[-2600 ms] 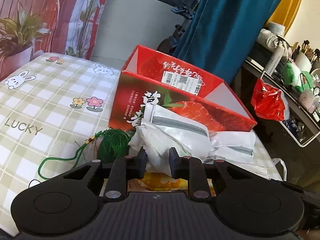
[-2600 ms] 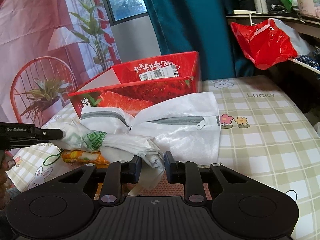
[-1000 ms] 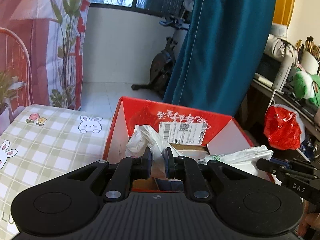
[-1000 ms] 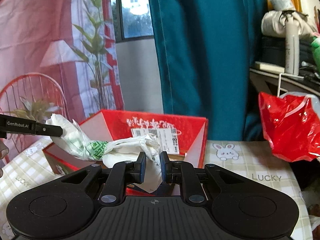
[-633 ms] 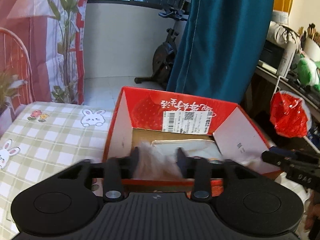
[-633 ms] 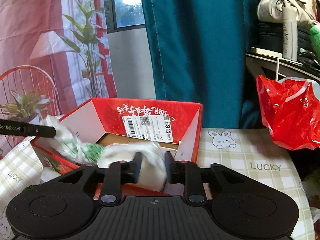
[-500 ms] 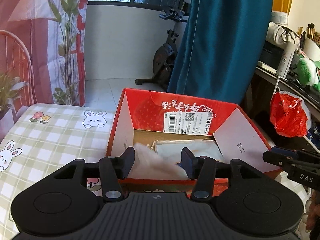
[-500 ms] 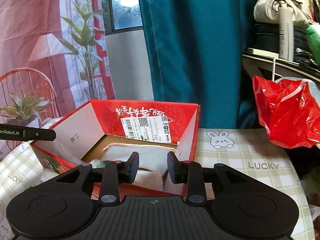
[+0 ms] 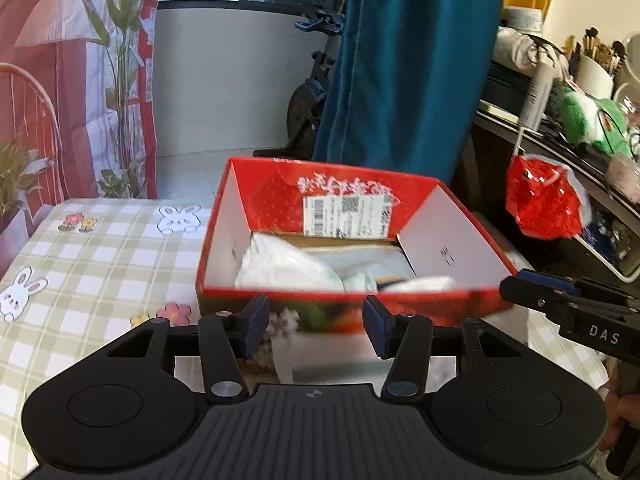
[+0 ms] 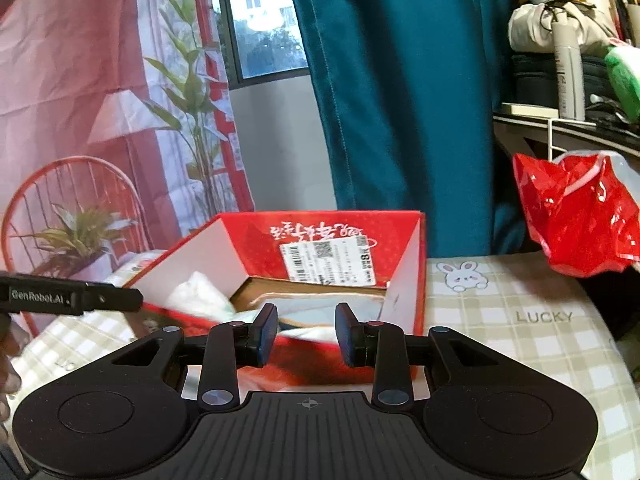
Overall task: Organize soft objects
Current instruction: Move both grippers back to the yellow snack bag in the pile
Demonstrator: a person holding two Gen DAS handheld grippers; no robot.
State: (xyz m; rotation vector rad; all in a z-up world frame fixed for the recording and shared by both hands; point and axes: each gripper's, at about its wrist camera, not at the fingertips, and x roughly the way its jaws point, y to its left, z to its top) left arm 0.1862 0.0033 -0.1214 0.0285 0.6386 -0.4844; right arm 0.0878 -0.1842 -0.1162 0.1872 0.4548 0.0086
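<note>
While both grippers are hovering before it, the red cardboard box (image 9: pixel 352 312) is sitting open on a checked cloth (image 9: pixel 100 256) printed with rabbits, holding crumpled white plastic bags (image 9: pixel 288 270). The left gripper (image 9: pixel 314 330) is standing spread and empty, as is the right gripper (image 10: pixel 306 334), its jaws narrower. A shiny red plastic bag (image 10: pixel 576 216) is hanging beside a teal curtain (image 10: pixel 400 80).
</note>
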